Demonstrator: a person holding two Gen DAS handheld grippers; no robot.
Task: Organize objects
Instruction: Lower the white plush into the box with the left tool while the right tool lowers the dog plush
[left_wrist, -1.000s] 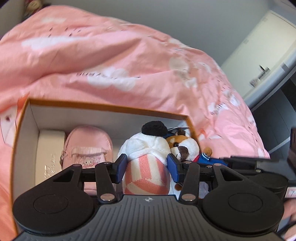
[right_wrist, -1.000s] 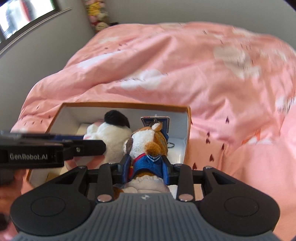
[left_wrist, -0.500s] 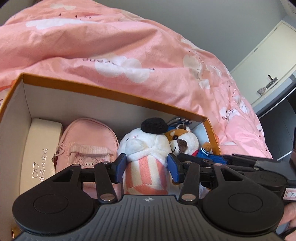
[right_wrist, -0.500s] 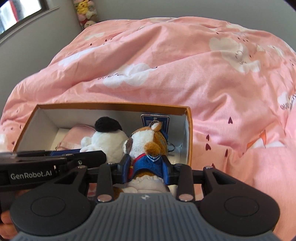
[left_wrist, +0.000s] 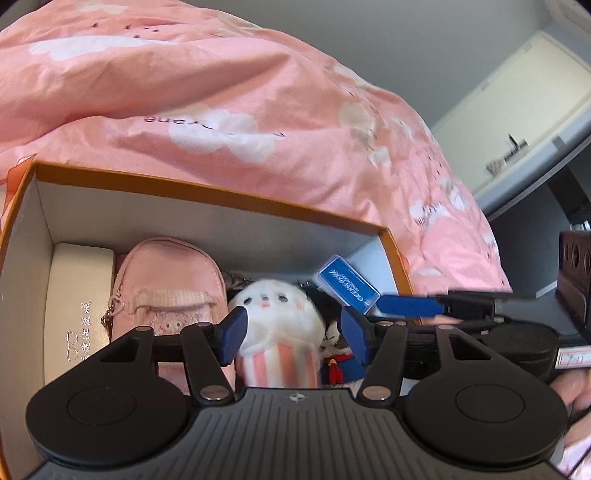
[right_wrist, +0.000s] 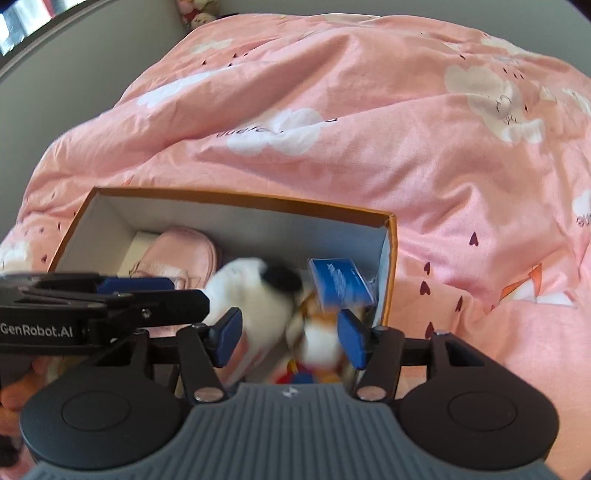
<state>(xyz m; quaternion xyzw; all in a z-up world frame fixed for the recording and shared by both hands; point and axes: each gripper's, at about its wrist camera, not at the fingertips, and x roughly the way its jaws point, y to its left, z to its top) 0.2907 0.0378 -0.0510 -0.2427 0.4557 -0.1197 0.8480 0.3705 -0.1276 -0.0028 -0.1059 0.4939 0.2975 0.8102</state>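
Observation:
An orange-rimmed box (left_wrist: 207, 192) (right_wrist: 236, 195) lies on the pink bed cover. In it are a cream glasses case (left_wrist: 75, 302), a pink pouch (left_wrist: 166, 284) (right_wrist: 177, 251), a white plush with a pink-striped body (left_wrist: 280, 332) (right_wrist: 255, 291), an orange and white plush in blue clothes (left_wrist: 338, 363) (right_wrist: 317, 343) and a blue card (left_wrist: 349, 286) (right_wrist: 340, 282). My left gripper (left_wrist: 293, 334) is open, its pads on either side of the white plush with gaps. My right gripper (right_wrist: 290, 336) is open above the blurred orange plush. The right gripper's fingers (left_wrist: 410, 305) show in the left wrist view.
The pink duvet (right_wrist: 369, 122) with white clouds rises behind and to the right of the box. A white cabinet (left_wrist: 517, 122) and a dark piece of furniture (left_wrist: 576, 266) stand at the right. Plush toys (right_wrist: 195, 11) sit by the far wall.
Both grippers have opened and let go of their plush toys, which now lie in the box. The white plush has tipped over so its face shows.

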